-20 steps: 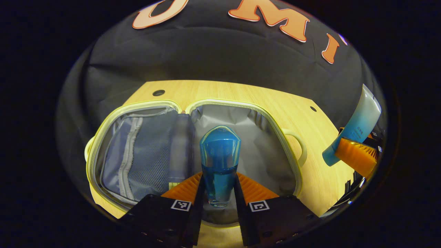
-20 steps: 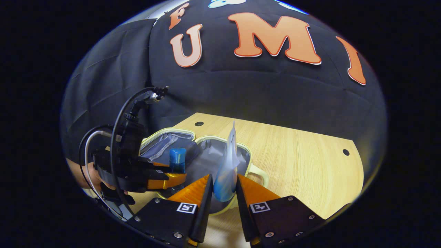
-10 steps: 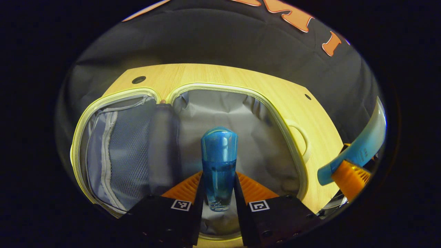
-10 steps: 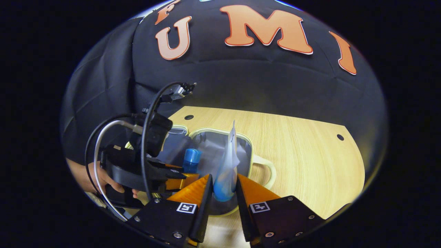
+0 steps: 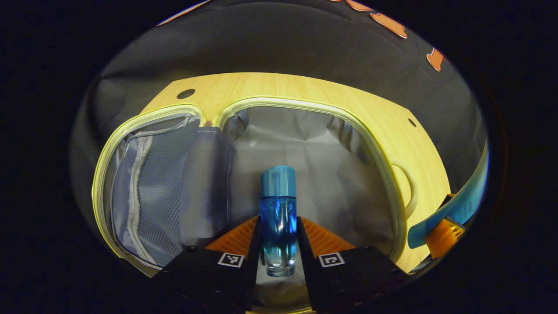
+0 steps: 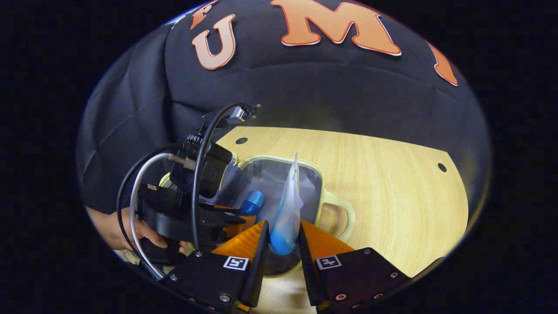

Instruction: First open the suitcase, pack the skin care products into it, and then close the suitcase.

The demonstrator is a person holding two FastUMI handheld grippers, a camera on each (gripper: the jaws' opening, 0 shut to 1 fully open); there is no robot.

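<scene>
The small suitcase lies open on the wooden table, pale yellow rim, grey lining, a mesh pocket in its left half. My left gripper is shut on a blue bottle with a blue cap, held over the right half's lining. In the right gripper view this bottle leans into the open case. My right gripper is shut on a blue-and-white tube, cap end down, just at the case's near rim. That tube also shows at the right edge of the left gripper view.
The case's handle sticks out to the right over the wooden table. A hand holds the left gripper's black body with its cables, close to my right gripper's left side. Black cloth walls the booth behind.
My left gripper has gone down and forward into the right half of the case, tipping the bottle. My right gripper with the tube has come slightly nearer the case.
</scene>
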